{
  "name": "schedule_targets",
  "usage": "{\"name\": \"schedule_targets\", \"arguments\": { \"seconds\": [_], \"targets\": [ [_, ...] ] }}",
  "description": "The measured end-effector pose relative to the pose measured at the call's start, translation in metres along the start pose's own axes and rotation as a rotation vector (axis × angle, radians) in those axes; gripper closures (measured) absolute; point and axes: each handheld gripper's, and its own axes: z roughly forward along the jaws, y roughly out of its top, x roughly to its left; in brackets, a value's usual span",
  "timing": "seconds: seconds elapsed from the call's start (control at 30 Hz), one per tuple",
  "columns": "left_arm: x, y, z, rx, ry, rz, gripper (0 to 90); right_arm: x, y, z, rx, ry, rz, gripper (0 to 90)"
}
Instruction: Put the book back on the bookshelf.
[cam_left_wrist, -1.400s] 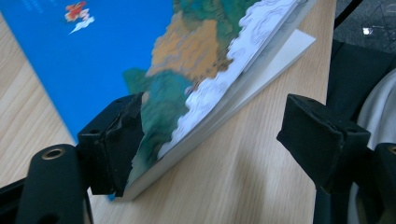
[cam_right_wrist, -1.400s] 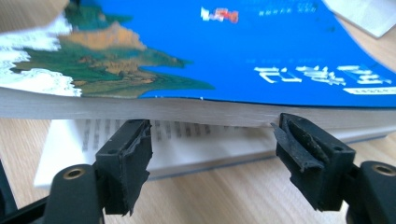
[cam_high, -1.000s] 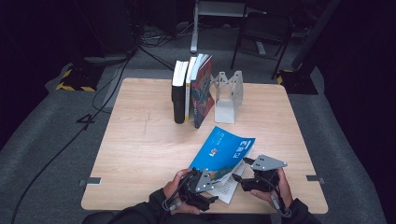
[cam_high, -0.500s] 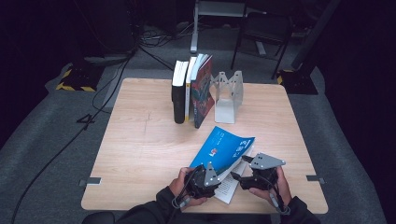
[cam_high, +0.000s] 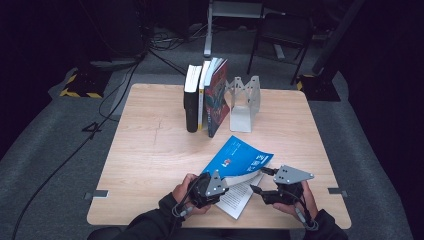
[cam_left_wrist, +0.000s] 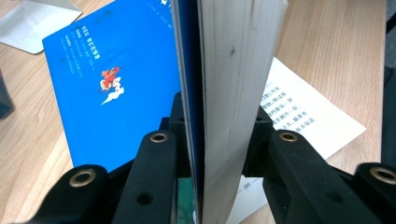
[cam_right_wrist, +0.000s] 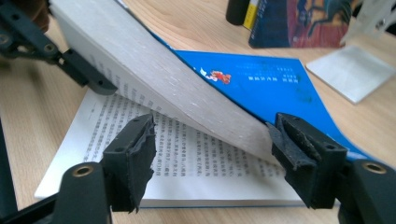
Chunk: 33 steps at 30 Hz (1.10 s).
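The blue book (cam_high: 239, 159) lies open near the table's (cam_high: 150, 150) front edge, its cover and a thick sheaf of pages lifted, printed pages flat beneath.

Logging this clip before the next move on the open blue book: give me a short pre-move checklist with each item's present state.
1. Left tool clamped on the lifted stack of pages: ok; its jaws have just been closing and now press both sides.
2. Right tool gripping anything: not ok; jaws apart, straddling the page edge.
3. Blue book lying open on the table: ok.
4. Bottom printed page lying flat: ok.
5. Upright books and bookend clear of the work: ok.
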Motion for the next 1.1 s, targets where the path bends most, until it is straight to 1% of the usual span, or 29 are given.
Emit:
{"name": "schedule_targets", "arguments": {
  "seconds": [0.1,0.23,0.27,0.33,0.4,0.47,0.5,0.53,0.57,0.6,0.67,0.73,0.8,0.83,0.87,0.9,0.93,0.97,1.0,1.03,1.1],
  "targets": [
    [0.003,-0.003,-0.004,0.006,-0.010,0.006,72.6,-0.001,0.003,0.000,-0.027,0.018,-0.026,30.1],
    [0.010,-0.012,-0.011,-0.001,-0.036,0.008,72.1,-0.006,0.005,0.004,-0.048,0.019,-0.040,30.1],
    [0.010,-0.012,-0.011,-0.001,-0.036,0.008,72.0,-0.007,0.006,0.006,-0.042,0.018,-0.043,29.7],
    [0.014,-0.016,-0.016,0.005,-0.042,0.012,71.8,-0.010,0.006,0.012,-0.031,0.012,-0.051,29.5],
    [0.017,-0.019,-0.019,0.002,-0.051,0.000,71.4,-0.013,0.005,0.017,-0.022,0.025,-0.045,28.9],
    [0.020,-0.021,-0.022,-0.001,-0.059,-0.013,71.0,-0.014,0.003,0.024,0.008,0.032,-0.065,27.9],
    [0.020,-0.021,-0.022,-0.001,-0.059,-0.013,70.7,-0.014,0.003,0.024,0.008,0.032,-0.065,27.9],
    [0.024,-0.024,-0.024,-0.003,-0.064,-0.027,70.7,-0.015,0.001,0.027,0.018,0.043,-0.069,27.7],
    [0.026,-0.025,-0.026,-0.004,-0.072,-0.040,70.1,-0.017,-0.001,0.030,0.034,0.062,-0.060,27.2],
    [0.028,-0.027,-0.027,-0.005,-0.076,-0.048,69.7,-0.018,-0.003,0.033,0.055,0.057,-0.058,27.2],
    [0.032,-0.031,-0.030,-0.001,-0.075,-0.053,69.1,-0.020,-0.008,0.039,0.085,0.041,-0.074,28.1],
    [0.035,-0.035,-0.035,0.000,-0.076,-0.057,68.5,-0.024,-0.010,0.043,0.096,0.038,-0.062,27.5],
    [0.037,-0.036,-0.037,0.003,-0.073,-0.051,68.2,-0.027,-0.011,0.046,0.112,0.017,-0.085,28.5],
    [0.040,-0.038,-0.040,0.003,-0.071,-0.052,68.2,-0.028,-0.012,0.047,0.110,0.015,-0.089,29.2],
    [0.043,-0.041,-0.042,0.004,-0.069,-0.053,68.0,-0.029,-0.012,0.048,0.106,0.021,-0.081,31.5],
    [0.045,-0.042,-0.044,0.007,-0.068,-0.058,67.7,-0.030,-0.013,0.048,0.099,0.023,-0.083,35.4],
    [0.045,-0.042,-0.044,0.007,-0.068,-0.058,67.5,-0.030,-0.013,0.048,0.099,0.023,-0.083,35.4],
    [0.048,-0.044,-0.045,0.004,-0.067,-0.063,67.1,-0.030,-0.013,0.046,0.081,0.024,-0.109,44.2],
    [0.052,-0.046,-0.047,0.002,-0.062,-0.066,66.5,-0.029,-0.011,0.045,0.074,0.034,-0.130,48.9],
    [0.055,-0.048,-0.049,0.000,-0.059,-0.071,66.5,-0.029,-0.011,0.045,0.074,0.034,-0.130,48.9],
    [0.062,-0.051,-0.051,0.008,-0.037,-0.084,64.1,-0.022,-0.006,0.046,0.082,0.044,-0.190,56.9]
  ]
}}
